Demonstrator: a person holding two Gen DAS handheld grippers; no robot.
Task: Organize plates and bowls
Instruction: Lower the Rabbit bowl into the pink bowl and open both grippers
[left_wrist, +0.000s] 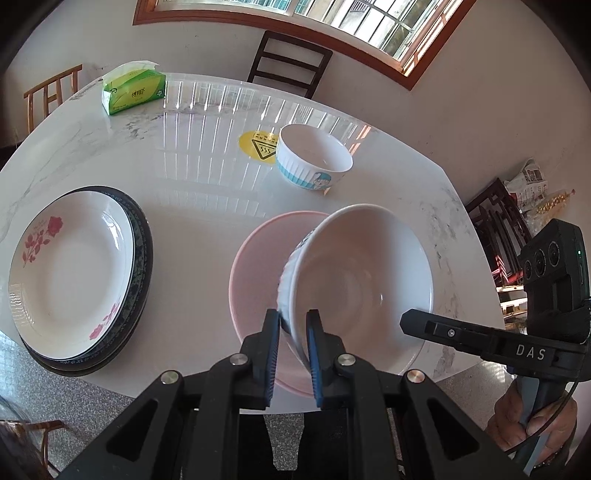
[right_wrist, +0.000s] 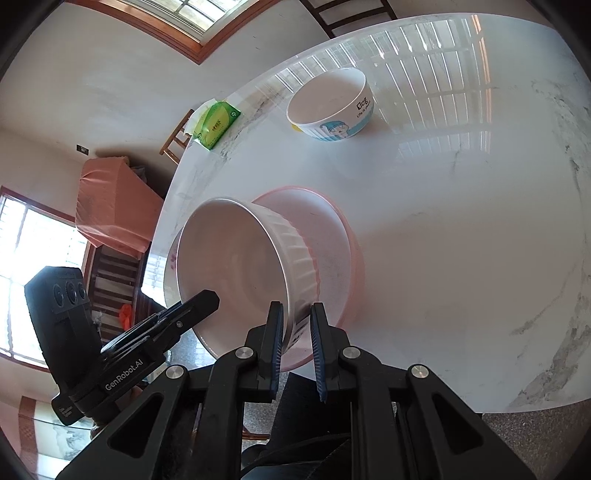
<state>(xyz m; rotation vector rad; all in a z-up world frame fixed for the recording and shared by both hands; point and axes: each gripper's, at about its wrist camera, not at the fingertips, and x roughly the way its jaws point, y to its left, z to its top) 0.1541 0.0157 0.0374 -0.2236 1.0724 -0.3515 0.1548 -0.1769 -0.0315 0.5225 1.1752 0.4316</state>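
Both grippers are shut on the rim of one white ribbed bowl (left_wrist: 362, 269), held tilted above a pink bowl (left_wrist: 258, 266) on the table. My left gripper (left_wrist: 293, 325) pinches its near left rim. My right gripper (right_wrist: 297, 321) pinches the opposite rim of the white bowl (right_wrist: 236, 258), over the pink bowl (right_wrist: 328, 240). A second white bowl with a blue cartoon (left_wrist: 314, 157) stands farther back; it also shows in the right wrist view (right_wrist: 330, 105). A rose-printed white plate (left_wrist: 70, 269) lies stacked on a dark plate (left_wrist: 142, 254) at the left.
The white marble table (left_wrist: 192, 162) carries a green tissue pack (left_wrist: 135, 90) at the back left and a yellow warning sticker (left_wrist: 256, 146). Chairs stand around the table (left_wrist: 288, 62). The near table edge (right_wrist: 517, 402) is close to the grippers.
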